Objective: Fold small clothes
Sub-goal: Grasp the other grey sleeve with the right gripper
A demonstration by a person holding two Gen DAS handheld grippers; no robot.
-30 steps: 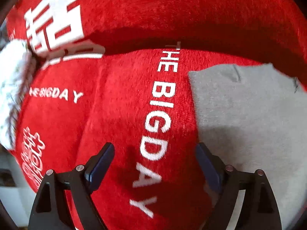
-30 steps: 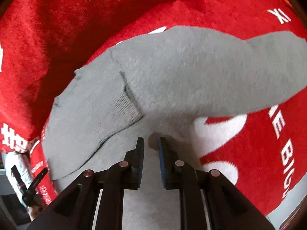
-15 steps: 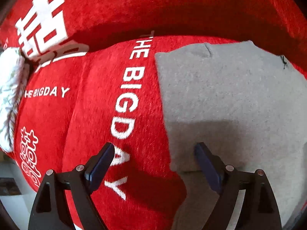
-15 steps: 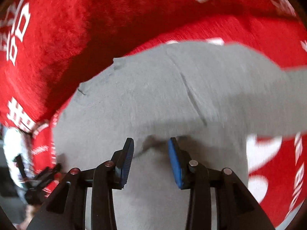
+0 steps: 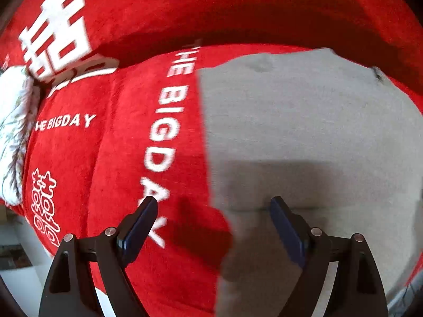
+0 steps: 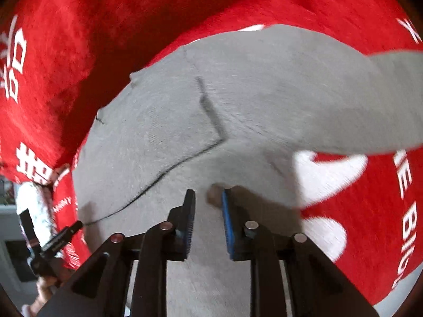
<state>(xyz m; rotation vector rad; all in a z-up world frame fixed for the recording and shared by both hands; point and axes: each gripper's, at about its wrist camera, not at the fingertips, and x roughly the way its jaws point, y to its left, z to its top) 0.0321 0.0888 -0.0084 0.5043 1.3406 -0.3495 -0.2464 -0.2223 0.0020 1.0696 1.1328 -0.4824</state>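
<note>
While the left hand-held gripper (image 5: 211, 224) gapes and the right hand-held gripper (image 6: 207, 206) closes empty, the grey garment (image 6: 238, 100) stretches rightward

Red lettered blanket (image 5: 111, 158), grey garment (image 5: 304, 132) lying flat on it

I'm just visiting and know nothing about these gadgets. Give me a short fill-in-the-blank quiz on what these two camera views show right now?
1. The garment being folded is ____ in colour.
2. It lies on a ____ blanket with white lettering.
3. The lettering beside the garment reads THE BIG ____.
4. The wider-spread jaws belong to the ____ gripper.

Missing words: grey; red; DAY; left
</note>
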